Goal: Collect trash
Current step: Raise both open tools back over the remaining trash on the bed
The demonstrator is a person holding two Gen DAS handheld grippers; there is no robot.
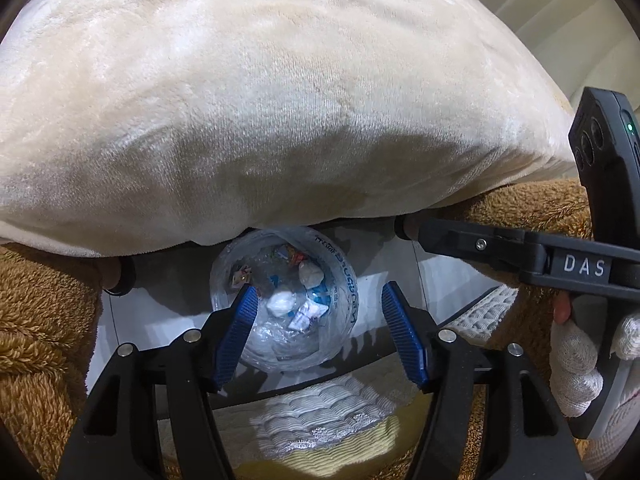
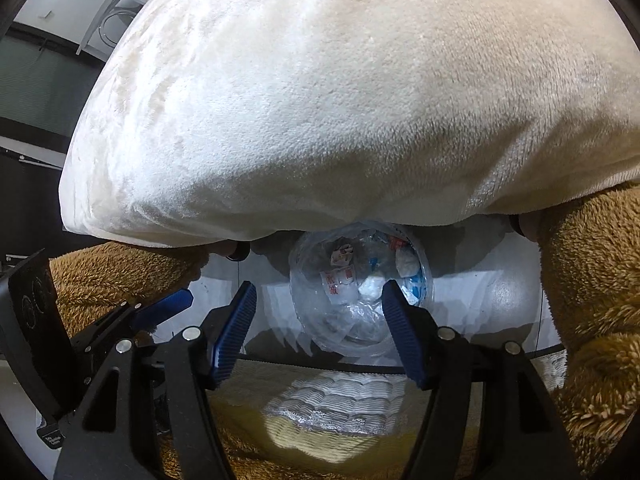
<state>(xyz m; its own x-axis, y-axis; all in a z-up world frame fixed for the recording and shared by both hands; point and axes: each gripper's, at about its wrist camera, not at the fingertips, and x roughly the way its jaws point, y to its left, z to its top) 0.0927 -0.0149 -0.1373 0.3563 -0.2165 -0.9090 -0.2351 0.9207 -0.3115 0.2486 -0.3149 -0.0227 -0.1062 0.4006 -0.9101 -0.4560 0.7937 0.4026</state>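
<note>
A round bin lined with a clear printed bag (image 1: 352,300) stands on the white floor, half under a cream blanket. Inside lie a crumpled white tissue (image 1: 282,304), folded wrappers (image 1: 310,312) and a pale lump (image 1: 311,274). My left gripper (image 1: 319,292) hovers over the bin's mouth, open, with nothing between its blue pads. In the right wrist view the same bin (image 2: 308,320) holds red-printed wrappers (image 2: 340,280) and white paper (image 2: 370,286). My right gripper (image 2: 319,289) is open and empty above the bin's left side.
The cream blanket (image 2: 340,100) overhangs the bin from above. Brown fleece (image 1: 40,340) flanks both sides. A lace and yellow mat (image 1: 320,408) lies near me. A gloved hand (image 1: 576,364) holds the right gripper's black frame (image 1: 480,246). A short ringed furniture leg (image 1: 120,276) stands left.
</note>
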